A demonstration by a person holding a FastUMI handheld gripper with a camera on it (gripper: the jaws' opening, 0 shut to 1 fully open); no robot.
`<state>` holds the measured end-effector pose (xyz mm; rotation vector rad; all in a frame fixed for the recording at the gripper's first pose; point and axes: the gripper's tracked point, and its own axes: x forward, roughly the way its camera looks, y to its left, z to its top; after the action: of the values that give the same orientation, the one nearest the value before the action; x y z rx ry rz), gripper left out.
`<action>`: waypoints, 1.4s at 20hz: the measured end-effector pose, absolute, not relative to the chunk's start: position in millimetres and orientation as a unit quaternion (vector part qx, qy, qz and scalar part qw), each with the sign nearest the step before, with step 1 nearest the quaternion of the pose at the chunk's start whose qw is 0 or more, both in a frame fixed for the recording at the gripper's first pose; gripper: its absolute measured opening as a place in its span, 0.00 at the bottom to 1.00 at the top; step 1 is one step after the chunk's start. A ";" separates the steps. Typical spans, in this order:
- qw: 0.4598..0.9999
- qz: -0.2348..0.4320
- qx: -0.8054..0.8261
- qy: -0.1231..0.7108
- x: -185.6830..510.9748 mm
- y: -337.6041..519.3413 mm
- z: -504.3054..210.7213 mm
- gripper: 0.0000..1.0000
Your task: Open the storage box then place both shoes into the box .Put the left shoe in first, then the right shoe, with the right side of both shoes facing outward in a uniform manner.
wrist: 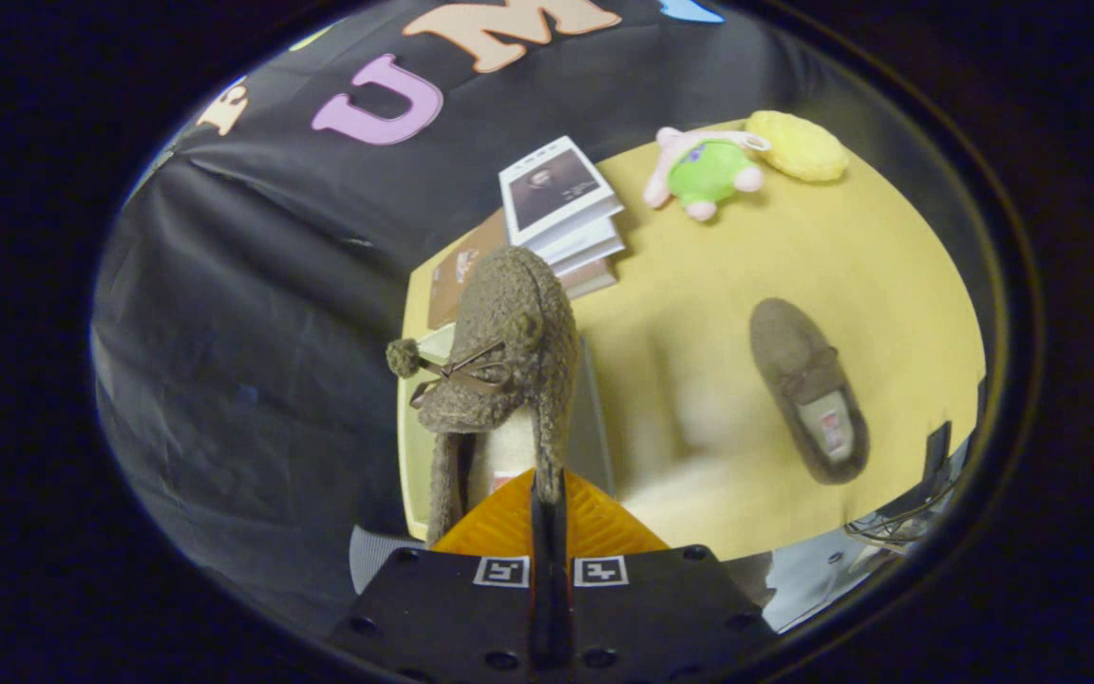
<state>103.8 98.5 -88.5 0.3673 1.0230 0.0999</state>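
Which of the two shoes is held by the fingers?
The fuzzy shoe with the pom-pom bow, pinched at its rim by the fingers; the other shoe lies on the table.

Hand-held gripper (pixel 549 499) fingers closed on the heel rim of one fuzzy brown shoe (pixel 499 351), held above the counter (pixel 699 399). Second shoe (pixel 808 389) lies well apart.

Two brown shoes: one (pixel 499 351) pinched in gripper (pixel 547 499), one (pixel 808 389) on table. Two plush toys (pixel 704 171). One book stack (pixel 561 204).

dim, soft shadows, fisheye warp, slight blur.
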 end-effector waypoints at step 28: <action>0.803 0.003 0.015 0.595 145.8 214.0 -297.0 0.05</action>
<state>145.8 214.0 -297.0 0.0311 1.2753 0.0075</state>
